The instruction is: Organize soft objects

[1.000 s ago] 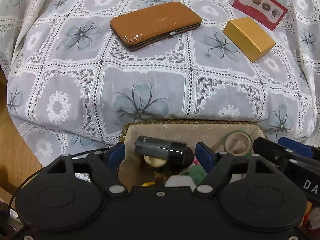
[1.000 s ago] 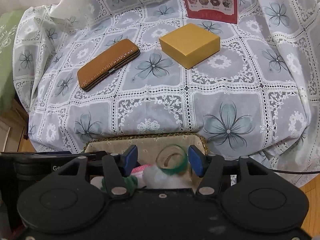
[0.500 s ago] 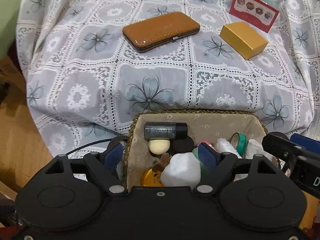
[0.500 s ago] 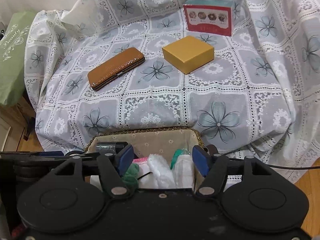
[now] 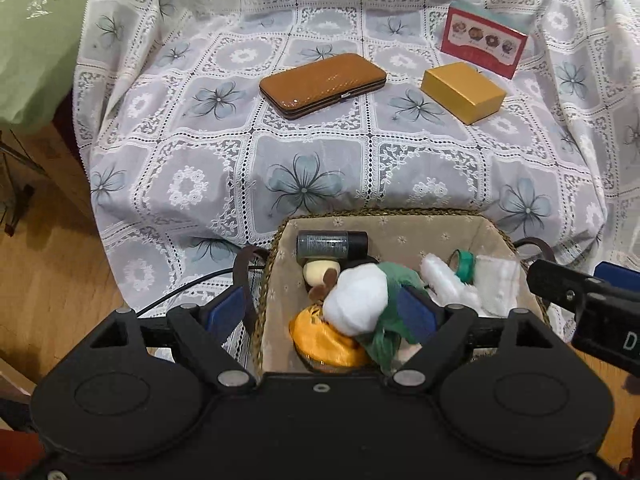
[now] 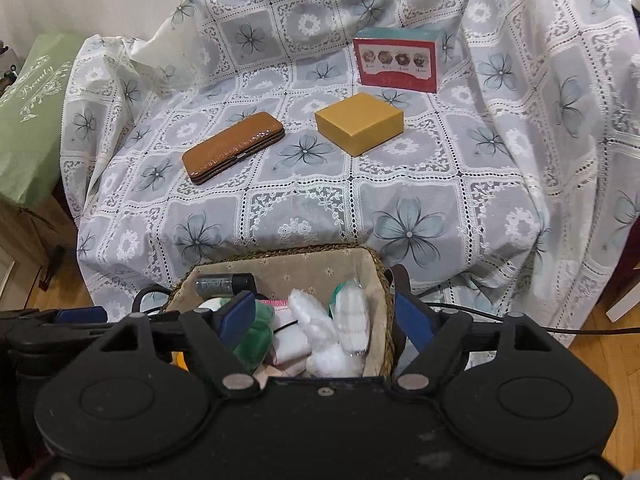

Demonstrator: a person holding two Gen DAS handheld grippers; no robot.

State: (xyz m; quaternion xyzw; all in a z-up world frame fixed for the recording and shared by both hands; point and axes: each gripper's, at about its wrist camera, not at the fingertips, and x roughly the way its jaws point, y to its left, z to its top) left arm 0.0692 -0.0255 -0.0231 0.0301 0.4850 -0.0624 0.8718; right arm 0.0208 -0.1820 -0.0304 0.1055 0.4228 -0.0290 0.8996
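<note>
A woven, cloth-lined basket (image 5: 400, 222) sits low in front of a lace-covered seat and also shows in the right wrist view (image 6: 376, 268). It holds a white plush ball (image 5: 356, 300), green cloth (image 5: 396, 280), an orange pouch (image 5: 320, 338), white fluffy pieces (image 6: 320, 332), a dark tube (image 5: 332, 244) and a green tape roll (image 5: 464, 266). My left gripper (image 5: 322, 312) is open, straddling the basket's left wall. My right gripper (image 6: 326, 316) is open, straddling the basket's right wall. Neither holds anything.
On the lace cloth (image 5: 312, 152) lie a brown case (image 5: 324, 84), a yellow box (image 5: 462, 92) and a red picture box (image 5: 484, 40). A green bag (image 5: 32, 40) stands at the left. Wooden floor (image 5: 48, 272) lies below.
Both grippers have pulled back and up from the basket, so more of the basket and seat shows. The basket's contents now lie lower between the fingers.
</note>
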